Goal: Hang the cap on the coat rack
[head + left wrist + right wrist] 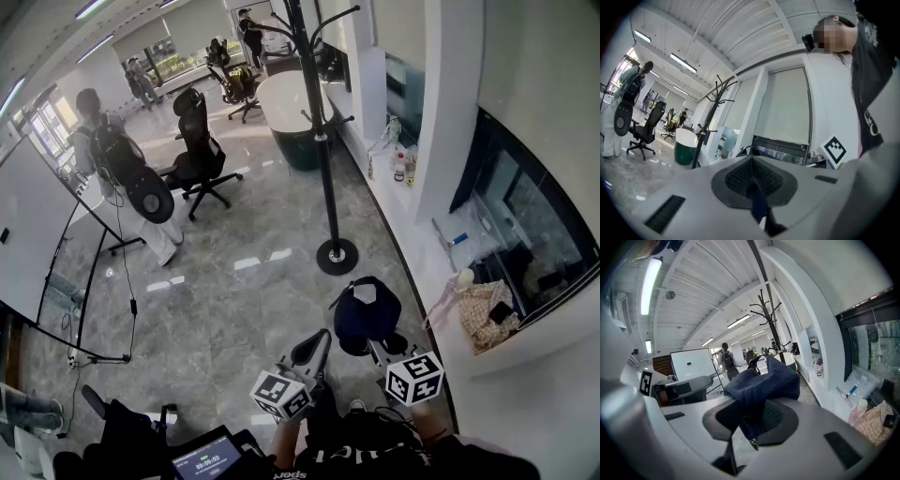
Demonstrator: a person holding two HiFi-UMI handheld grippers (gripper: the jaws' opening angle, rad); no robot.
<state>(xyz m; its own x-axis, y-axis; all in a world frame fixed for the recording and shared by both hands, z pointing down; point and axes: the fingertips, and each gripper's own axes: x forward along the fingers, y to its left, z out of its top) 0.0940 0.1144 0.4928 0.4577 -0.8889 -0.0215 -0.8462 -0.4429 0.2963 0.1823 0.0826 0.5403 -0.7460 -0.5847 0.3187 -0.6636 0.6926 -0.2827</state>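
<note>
Bright, even indoor light, with strong wide-angle bending in every view.

Ceiling strip lights (650, 284) and daylight from windows (173, 52) far behind the coat rack (323, 141) fill the room. The polished floor (234, 319) throws white glare patches just left of the rack's base. Straight lines bow towards the edges, and both gripper views darken to black at the corners. The pale bodies of the left tongs (752, 187) and right tongs (752, 425) sit close to the lens and blur, while the rack beyond them reads clearly.
</note>
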